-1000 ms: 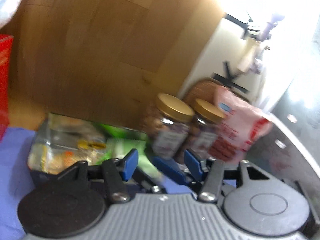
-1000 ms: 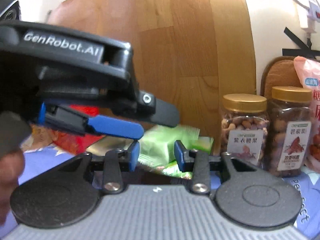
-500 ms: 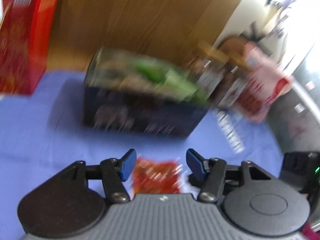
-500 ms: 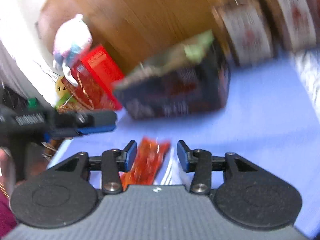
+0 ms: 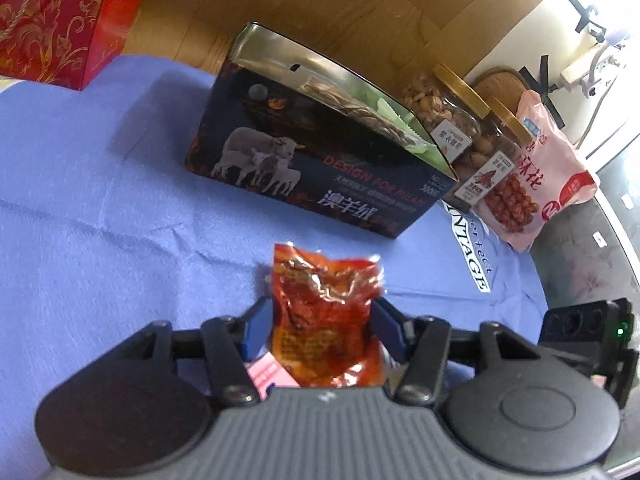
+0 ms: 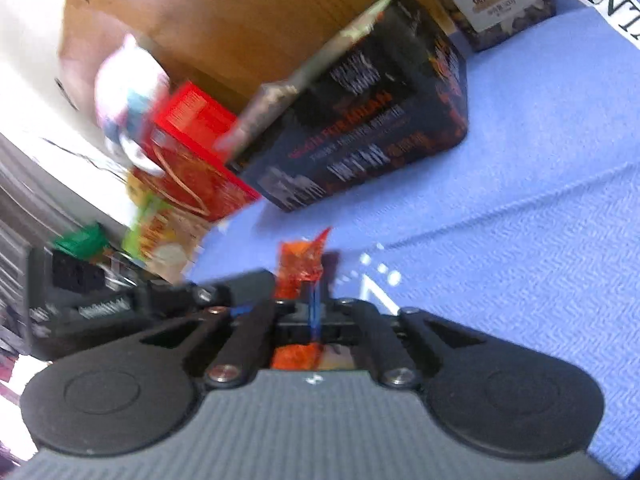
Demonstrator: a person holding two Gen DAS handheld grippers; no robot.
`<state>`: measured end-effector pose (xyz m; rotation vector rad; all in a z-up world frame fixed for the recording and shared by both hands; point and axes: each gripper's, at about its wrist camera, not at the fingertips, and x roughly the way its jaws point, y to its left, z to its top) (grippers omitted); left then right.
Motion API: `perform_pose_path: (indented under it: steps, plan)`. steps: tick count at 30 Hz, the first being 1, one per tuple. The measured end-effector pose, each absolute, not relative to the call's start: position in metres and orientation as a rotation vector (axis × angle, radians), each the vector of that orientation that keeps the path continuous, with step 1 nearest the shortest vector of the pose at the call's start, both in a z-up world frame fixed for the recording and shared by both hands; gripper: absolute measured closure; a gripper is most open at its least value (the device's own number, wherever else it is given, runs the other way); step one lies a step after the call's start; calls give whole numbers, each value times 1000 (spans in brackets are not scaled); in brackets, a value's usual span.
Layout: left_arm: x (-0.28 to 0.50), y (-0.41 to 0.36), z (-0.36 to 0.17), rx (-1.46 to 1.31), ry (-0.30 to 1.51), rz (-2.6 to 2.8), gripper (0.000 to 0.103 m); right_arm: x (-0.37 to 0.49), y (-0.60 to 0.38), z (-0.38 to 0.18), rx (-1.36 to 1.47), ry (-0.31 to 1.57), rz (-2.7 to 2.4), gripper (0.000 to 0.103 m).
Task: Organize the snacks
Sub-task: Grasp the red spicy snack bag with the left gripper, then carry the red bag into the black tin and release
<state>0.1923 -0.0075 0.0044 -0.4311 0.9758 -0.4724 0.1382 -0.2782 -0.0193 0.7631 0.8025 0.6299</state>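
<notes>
A red foil snack packet (image 5: 326, 312) lies on the blue cloth (image 5: 100, 208), between the blue fingers of my left gripper (image 5: 322, 324), which touch its sides. My right gripper (image 6: 310, 304) has its jaws pressed together on an orange-red snack packet (image 6: 300, 266) just above the cloth. A dark open box (image 5: 316, 160) printed with sheep stands behind, holding green packets; it also shows in the right wrist view (image 6: 360, 120). The left gripper's body (image 6: 120, 304) shows at the right view's left.
Two gold-lidded nut jars (image 5: 452, 120) and a pink snack bag (image 5: 536, 184) stand right of the box. A red gift bag (image 5: 60, 20) stands at the far left. A wooden panel (image 5: 280, 0) backs the table. The table's dark edge (image 5: 600, 240) lies right.
Both grippers dropped from above the box to the cloth in front of it. The right gripper closed on a packet. The left gripper's fingers now hold a red packet between them.
</notes>
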Motion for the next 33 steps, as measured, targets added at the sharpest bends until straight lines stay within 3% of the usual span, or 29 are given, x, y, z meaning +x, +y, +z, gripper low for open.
perform_pose_path:
  steps: [14, 21, 26, 28, 30, 33]
  plan:
    - [236, -12, 91, -438, 754, -463, 49, 185, -259, 66, 690, 519, 619, 100]
    - [288, -6, 74, -482, 751, -405, 47, 223, -231, 52, 449, 519, 411, 93]
    - [283, 8, 73, -496, 726, -363, 47, 199, -249, 52, 445, 443, 361, 92]
    - [265, 18, 79, -497, 709, -389, 47, 178, -253, 53, 408, 445, 406, 89]
    - [239, 28, 81, -460, 705, -390, 47, 152, -251, 48, 357, 501, 491, 73]
    - [199, 40, 67, -429, 768, -374, 47, 107, -239, 32, 261, 604, 620, 69]
